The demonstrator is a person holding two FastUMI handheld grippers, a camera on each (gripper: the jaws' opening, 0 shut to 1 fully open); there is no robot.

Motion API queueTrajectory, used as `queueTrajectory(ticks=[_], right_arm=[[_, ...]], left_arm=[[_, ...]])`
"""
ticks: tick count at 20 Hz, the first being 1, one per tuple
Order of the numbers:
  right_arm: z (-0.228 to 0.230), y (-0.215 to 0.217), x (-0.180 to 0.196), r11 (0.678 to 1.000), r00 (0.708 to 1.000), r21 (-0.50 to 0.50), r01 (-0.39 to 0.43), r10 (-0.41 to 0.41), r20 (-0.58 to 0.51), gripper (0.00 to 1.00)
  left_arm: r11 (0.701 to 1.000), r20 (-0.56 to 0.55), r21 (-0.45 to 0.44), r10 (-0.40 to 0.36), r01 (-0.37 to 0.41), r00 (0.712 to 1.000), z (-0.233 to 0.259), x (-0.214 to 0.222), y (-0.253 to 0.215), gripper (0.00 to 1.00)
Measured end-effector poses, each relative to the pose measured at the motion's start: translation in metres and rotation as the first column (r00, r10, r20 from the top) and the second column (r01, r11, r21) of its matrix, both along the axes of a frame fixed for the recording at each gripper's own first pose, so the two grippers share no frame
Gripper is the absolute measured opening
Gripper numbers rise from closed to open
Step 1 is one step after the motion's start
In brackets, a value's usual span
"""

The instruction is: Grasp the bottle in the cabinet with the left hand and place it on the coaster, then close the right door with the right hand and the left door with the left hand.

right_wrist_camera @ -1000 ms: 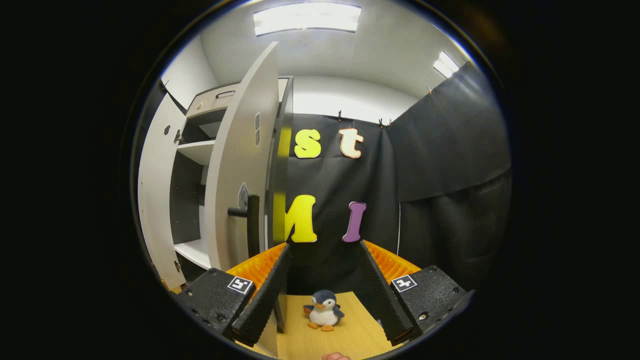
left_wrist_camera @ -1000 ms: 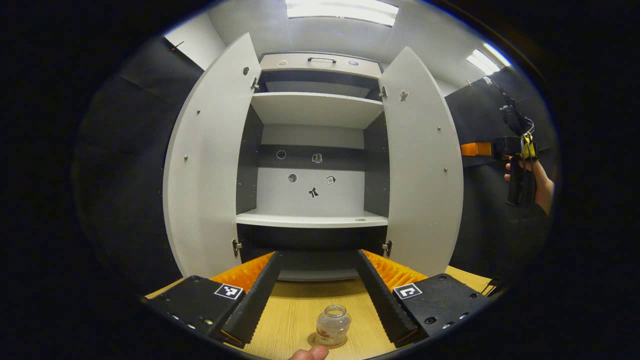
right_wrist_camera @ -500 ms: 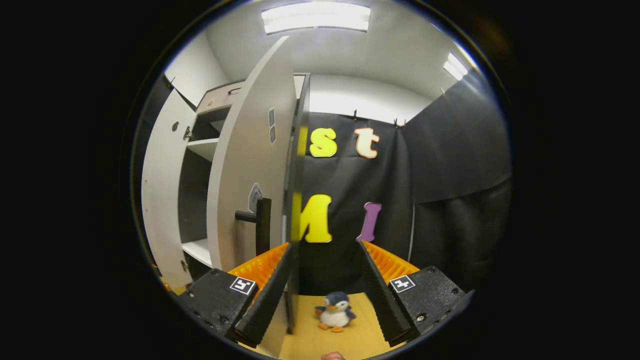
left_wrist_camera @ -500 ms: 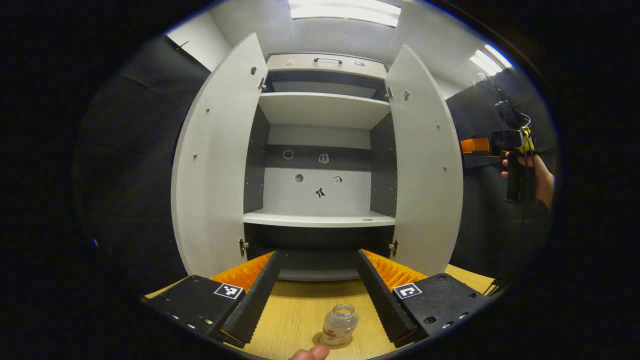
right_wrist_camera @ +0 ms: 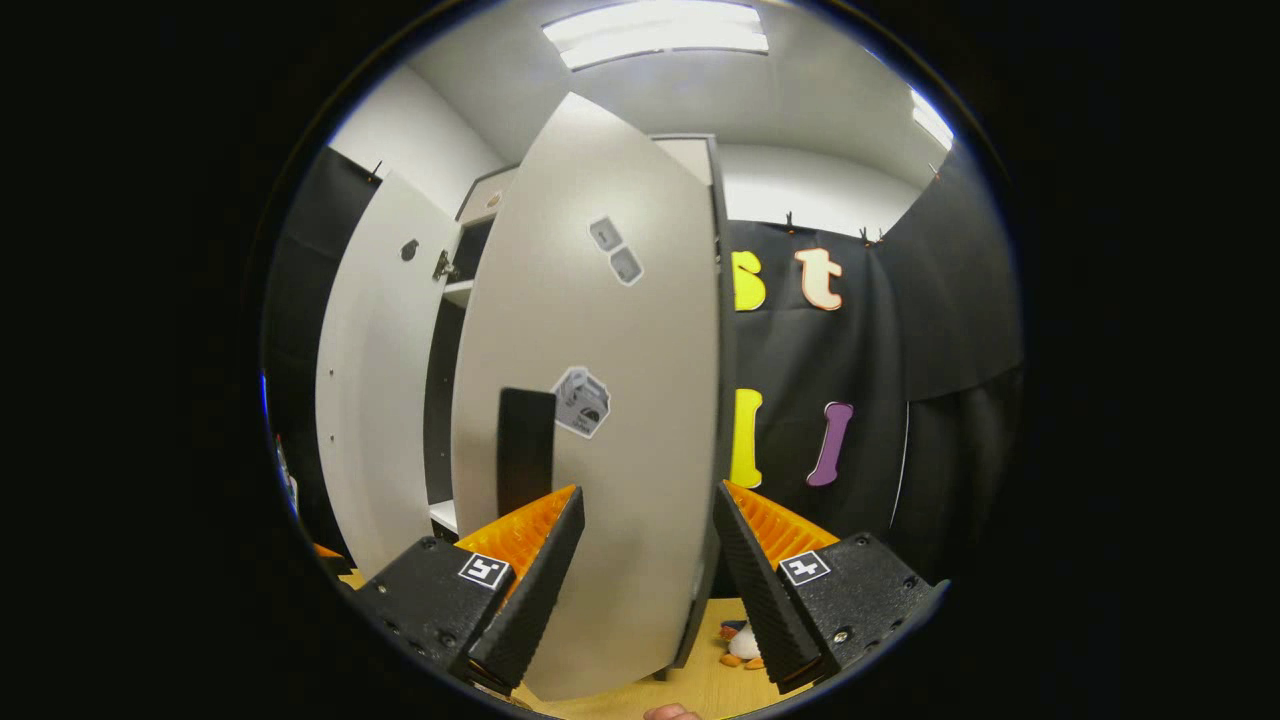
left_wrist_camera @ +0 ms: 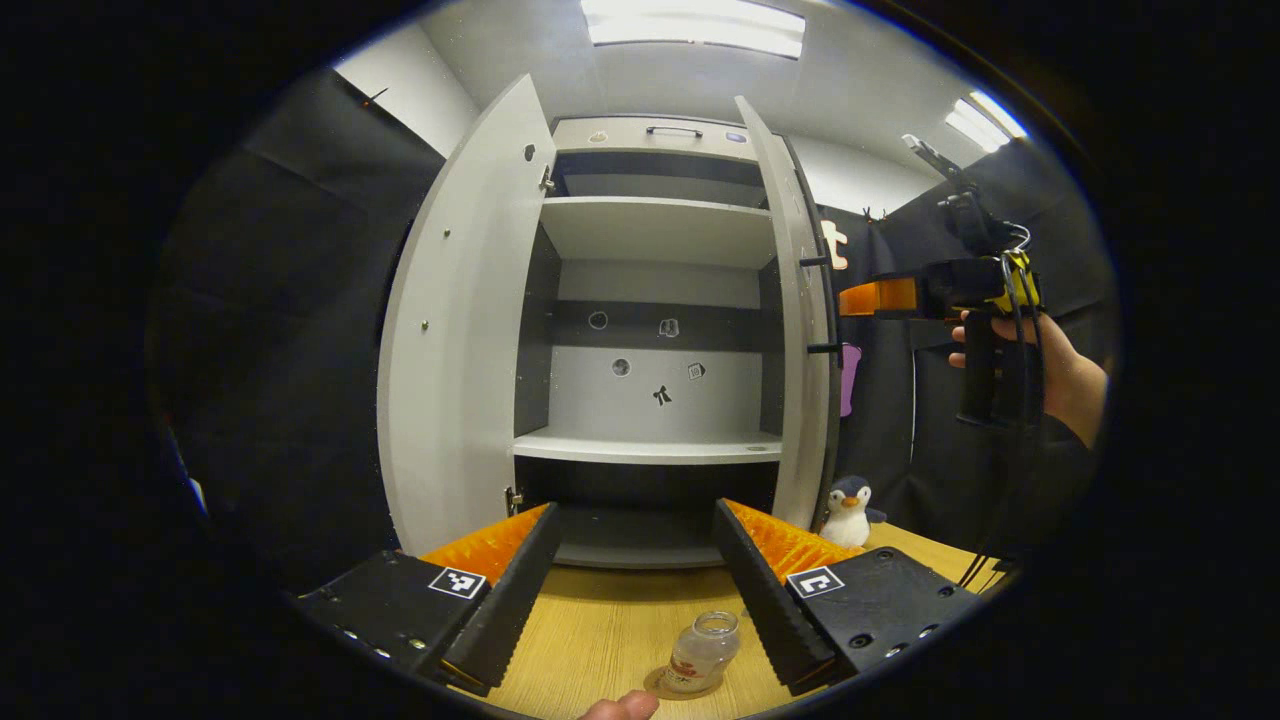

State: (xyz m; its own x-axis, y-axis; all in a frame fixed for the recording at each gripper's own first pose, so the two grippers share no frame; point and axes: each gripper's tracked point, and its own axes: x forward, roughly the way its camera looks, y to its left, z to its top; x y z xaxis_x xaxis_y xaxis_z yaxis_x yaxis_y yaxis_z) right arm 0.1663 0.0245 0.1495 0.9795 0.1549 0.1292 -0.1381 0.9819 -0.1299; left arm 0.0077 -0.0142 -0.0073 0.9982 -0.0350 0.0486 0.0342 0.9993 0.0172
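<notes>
Nearest us in the left gripper view, the bottle (left_wrist_camera: 703,652) stands on the coaster (left_wrist_camera: 684,687) on the table (left_wrist_camera: 600,625), its long axis roughly upright, mouth up and leaning a little to the right in the fisheye picture. Our left gripper (left_wrist_camera: 632,585) hangs above it with its fingers spread wide, holding nothing and touching nothing; the bottle sits between them, nearer the right finger.

Beyond stands the cabinet (left_wrist_camera: 655,300). Its left door (left_wrist_camera: 455,320) is swung wide. Its right door (left_wrist_camera: 800,330) is partly swung in, seen almost edge-on.

In the right gripper view, our right gripper (right_wrist_camera: 640,575) is spread wide and empty, just in front of the right door's outer face (right_wrist_camera: 610,400), with the handle (right_wrist_camera: 525,450) above its left finger. We cannot tell whether a finger touches the door.

A toy penguin (left_wrist_camera: 847,511) stands on the table beside the right door.
</notes>
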Motion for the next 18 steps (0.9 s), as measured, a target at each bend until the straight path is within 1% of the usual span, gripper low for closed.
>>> queueTrajectory(ticks=[3,7,8,12,18], right_arm=[[-0.001,-0.003,-0.009,1.0,1.0,0.006,-0.001,0.001,0.0,0.81],[-0.019,-0.017,-0.041,0.998,1.0,0.061,0.02,-0.02,0.0,0.8],[-0.027,-0.019,-0.05,0.998,1.0,0.063,0.022,-0.022,-0.004,0.8],[-0.061,-0.027,-0.088,0.996,0.998,0.064,0.065,-0.064,-0.015,0.81],[-0.128,-0.026,-0.127,0.993,0.994,0.074,0.09,-0.085,-0.068,0.81]], left_arm=[[1.0,0.007,-0.004,0.019,-0.019,1.0,0.004,0.0,0.007,0.93],[0.999,0.004,-0.01,0.032,-0.032,0.999,0.008,-0.001,0.013,0.93],[0.999,0.004,-0.011,0.038,-0.038,0.999,0.01,-0.001,0.016,0.93],[1.0,0.008,-0.009,0.02,-0.02,1.0,0.016,-0.006,0.011,0.93],[1.0,0.037,0.004,0.011,-0.011,0.999,0.031,-0.008,0.005,0.93]])
